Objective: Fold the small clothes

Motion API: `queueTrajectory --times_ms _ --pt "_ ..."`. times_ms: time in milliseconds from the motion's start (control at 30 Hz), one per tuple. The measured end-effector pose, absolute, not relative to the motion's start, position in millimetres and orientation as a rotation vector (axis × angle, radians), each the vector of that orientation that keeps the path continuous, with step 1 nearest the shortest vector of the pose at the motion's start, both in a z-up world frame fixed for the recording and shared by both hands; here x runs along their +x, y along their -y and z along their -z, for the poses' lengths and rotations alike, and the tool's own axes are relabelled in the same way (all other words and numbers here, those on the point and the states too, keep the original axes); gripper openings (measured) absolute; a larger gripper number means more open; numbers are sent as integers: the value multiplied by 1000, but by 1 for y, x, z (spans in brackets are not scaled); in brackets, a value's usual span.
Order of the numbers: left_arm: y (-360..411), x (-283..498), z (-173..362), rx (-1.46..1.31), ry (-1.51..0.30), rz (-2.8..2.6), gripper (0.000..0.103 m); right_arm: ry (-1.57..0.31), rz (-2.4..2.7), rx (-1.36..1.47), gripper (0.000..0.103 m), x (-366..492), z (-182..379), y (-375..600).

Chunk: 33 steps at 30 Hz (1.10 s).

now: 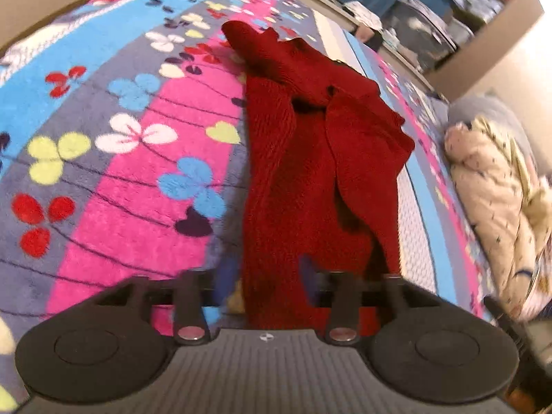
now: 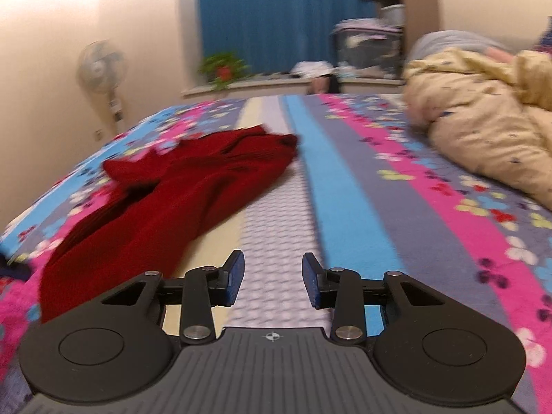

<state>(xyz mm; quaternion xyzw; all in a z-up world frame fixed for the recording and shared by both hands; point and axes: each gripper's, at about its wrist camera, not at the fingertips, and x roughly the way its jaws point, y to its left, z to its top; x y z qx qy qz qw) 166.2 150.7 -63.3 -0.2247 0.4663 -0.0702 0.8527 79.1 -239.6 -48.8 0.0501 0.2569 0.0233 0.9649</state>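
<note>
One red knitted garment [image 2: 172, 186], crumpled and lying lengthwise on a bed with a flowered, striped blanket [image 2: 379, 207]. Left gripper [image 1: 267, 283]: fingers parted, with the garment's near end between them; whether the pads pressed on it could not be told through blur. Right gripper [image 2: 273, 281]: fingers partly open, holding nothing, over a pale stripe just beside the garment. One cream padded jacket [image 2: 483, 117] at the bed's right edge, well apart.
</note>
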Motion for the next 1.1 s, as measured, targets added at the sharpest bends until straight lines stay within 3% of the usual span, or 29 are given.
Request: queueTrajectory --times_ms 100,133,233,467,533,600,667,700,733,800,1100 --pt "-140 178 69 -472 -1028 133 63 -529 -145 51 40 93 45 215" --pt "-136 179 72 -464 -1038 126 63 -531 -175 25 47 100 44 204" --pt "-132 184 80 -441 -1064 106 63 -541 -223 -48 79 132 41 167" --pt "-141 187 89 -453 -1078 77 62 -646 -303 -277 81 211 65 69" --pt "-140 189 91 -453 -1085 94 61 -729 -305 -397 77 226 85 48" --pt "-136 190 93 -432 -1098 116 61 -742 -290 -506 64 232 94 39" --pt "-131 192 96 -403 -1110 125 55 -729 -282 -503 36 233 84 49" --pt "-129 193 97 -392 -1116 131 41 -733 -287 -443 28 232 75 61" --pt "-125 195 98 -374 -1125 144 31 -729 -286 -379 4 229 64 77" --pt "-120 194 99 -333 -1129 158 14 -685 -188 -327 5 214 44 114" --pt "-112 160 63 -297 -1008 333 10 -672 -40 219 1 73 21 269"
